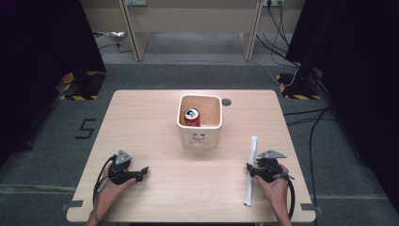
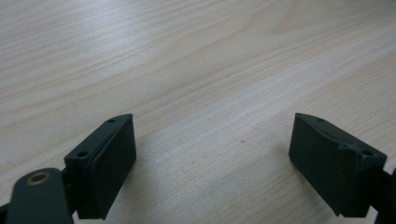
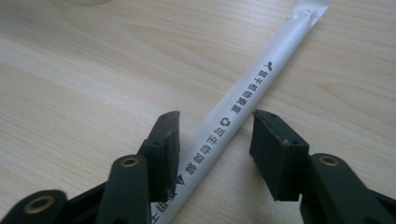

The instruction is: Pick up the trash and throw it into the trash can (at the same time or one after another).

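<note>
A light wooden table (image 1: 155,141) carries a cream square tub (image 1: 200,123) near its far middle, and a red drink can (image 1: 192,117) stands upright inside the tub, toward its left side. A small round dark hole (image 1: 227,101) sits in the tabletop just beyond the tub's right corner. On the right side of the table lies a long white paper-wrapped straw (image 1: 251,165), running from near the front edge away toward the back, well apart from the tub. The right gripper (image 1: 250,168), held in the person's right hand (image 1: 275,186), sits low over the straw; in the right gripper view the wrapper, printed with dark characters and a recycling mark, passes between the 2 black jaws, which stand partly open with the left jaw just beside or touching the wrapper and the right jaw clear of it. The left gripper (image 1: 144,171), in the person's left hand (image 1: 110,188), rests near the front left of the table, and the left gripper view shows its 2 jaws spread wide over bare wood with nothing between them.
</note>
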